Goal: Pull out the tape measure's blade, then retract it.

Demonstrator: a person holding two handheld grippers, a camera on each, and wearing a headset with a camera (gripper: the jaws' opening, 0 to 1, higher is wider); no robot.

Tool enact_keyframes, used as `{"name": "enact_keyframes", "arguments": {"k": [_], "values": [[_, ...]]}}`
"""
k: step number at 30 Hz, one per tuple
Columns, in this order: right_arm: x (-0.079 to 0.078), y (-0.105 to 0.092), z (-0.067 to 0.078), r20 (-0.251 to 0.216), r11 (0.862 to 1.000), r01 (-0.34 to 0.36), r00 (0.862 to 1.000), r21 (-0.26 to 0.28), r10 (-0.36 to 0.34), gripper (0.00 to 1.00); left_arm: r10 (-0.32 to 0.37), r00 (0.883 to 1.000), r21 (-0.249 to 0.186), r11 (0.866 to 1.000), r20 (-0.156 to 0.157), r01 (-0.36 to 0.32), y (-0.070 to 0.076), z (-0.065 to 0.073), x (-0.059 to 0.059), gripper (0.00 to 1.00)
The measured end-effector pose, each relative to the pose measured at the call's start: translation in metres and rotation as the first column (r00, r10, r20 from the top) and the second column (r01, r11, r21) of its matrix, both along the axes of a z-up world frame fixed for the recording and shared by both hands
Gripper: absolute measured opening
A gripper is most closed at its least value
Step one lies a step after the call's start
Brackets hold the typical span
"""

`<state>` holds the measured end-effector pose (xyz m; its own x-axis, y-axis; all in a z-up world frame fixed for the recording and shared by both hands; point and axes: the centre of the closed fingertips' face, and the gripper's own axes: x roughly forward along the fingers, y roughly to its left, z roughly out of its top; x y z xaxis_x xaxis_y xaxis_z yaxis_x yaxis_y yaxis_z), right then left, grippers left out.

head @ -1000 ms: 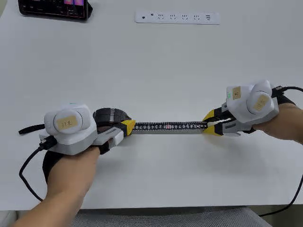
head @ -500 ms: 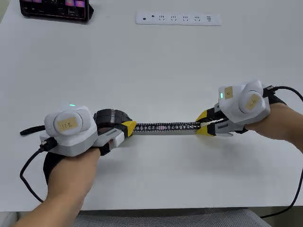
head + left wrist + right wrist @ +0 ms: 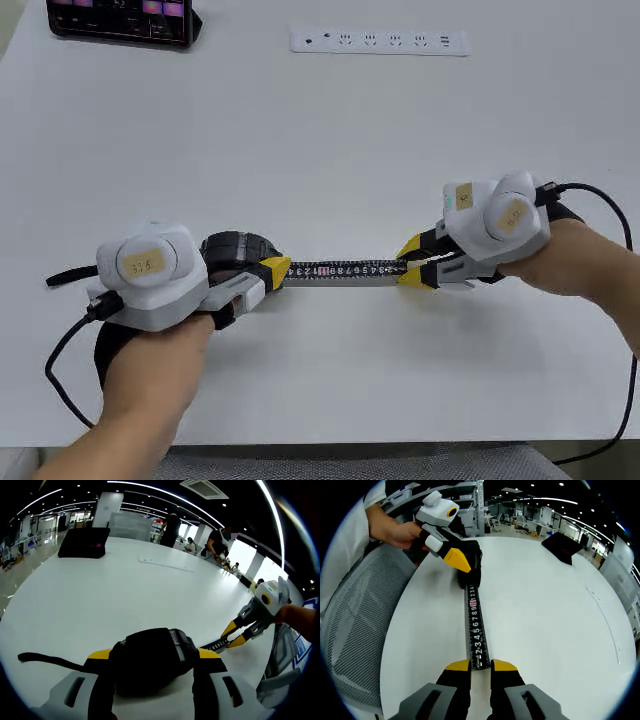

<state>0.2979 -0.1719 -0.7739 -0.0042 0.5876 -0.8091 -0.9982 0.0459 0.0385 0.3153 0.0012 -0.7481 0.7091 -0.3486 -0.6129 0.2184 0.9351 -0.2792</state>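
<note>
Now the blade [image 3: 345, 270] is spanning mid-frame, left tool [image 3: 268, 268] clamping the case [image 3: 235, 248], right tool [image 3: 410, 266] pinching its tip at right.

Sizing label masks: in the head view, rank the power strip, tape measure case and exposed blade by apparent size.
Largest: power strip.
Next: tape measure case, partly hidden, so less sure.
Smallest: exposed blade, a thin strip.

Black tape measure [image 3: 237, 252] on white bench — blade [image 3: 345, 270] partly out
</note>
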Motion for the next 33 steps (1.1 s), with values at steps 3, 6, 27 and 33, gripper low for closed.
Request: {"name": "enact_keyframes", "arguments": {"k": [3, 6, 27, 33], "values": [[0.001, 0.003, 0.0, -0.002, 1.0, 0.0, 1.0, 0.005, 0.0, 0.11, 0.001, 1.0, -0.001, 1.0, 0.0, -0.001, 0.0, 0.0, 0.0, 0.59], [0.001, 0.005, 0.0, -0.005, 1.0, 0.001, 1.0, 0.01, -0.001, 0.11, 0.001, 1.0, -0.002, 1.0, 0.001, -0.001, 0.0, 0.0, 0.0, 0.59], [-0.001, 0.029, -0.003, -0.027, 0.999, -0.002, 1.0, 0.041, 0.003, 0.11, -0.003, 1.0, -0.017, 1.0, 0.002, 0.003, 0.0, 0.0, -0.001, 0.59], [-0.002, 0.034, -0.003, -0.033, 0.999, -0.003, 0.999, 0.045, 0.004, 0.11, -0.006, 1.0, -0.014, 1.0, 0.0, 0.006, 0.0, 0.0, -0.002, 0.59]]}}
